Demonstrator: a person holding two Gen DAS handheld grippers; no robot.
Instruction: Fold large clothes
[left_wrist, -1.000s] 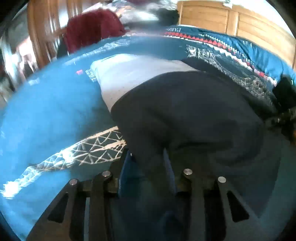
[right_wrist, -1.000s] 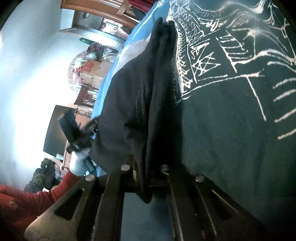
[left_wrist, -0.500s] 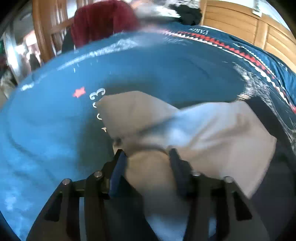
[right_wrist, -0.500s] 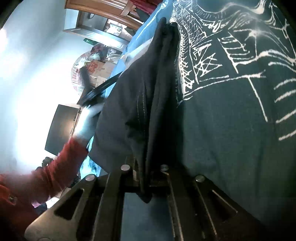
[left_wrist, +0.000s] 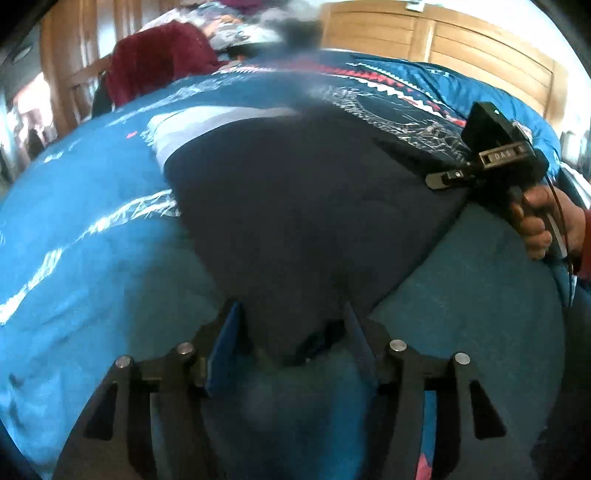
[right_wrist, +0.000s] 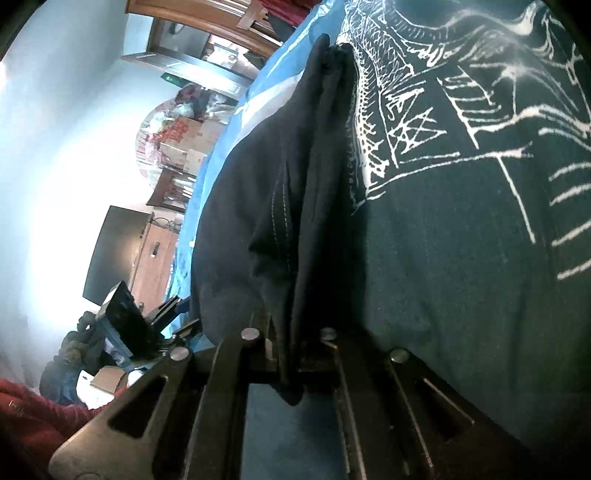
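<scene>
Bare bedspread (left_wrist: 85, 236) lies free left of the garment (left_wrist: 295, 206). At its far side, a red cloth (left_wrist: 159, 70) and wooden headboard (left_wrist: 461, 44) block passage.

"DAS" label on right gripper (left_wrist: 503, 156) body; nothing else legible.

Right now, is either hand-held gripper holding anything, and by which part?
The right hand-held gripper is shut on the dark garment, pinching a bunched folded edge. The left hand-held gripper is open, with a garment corner lying loose between its fingers.
</scene>
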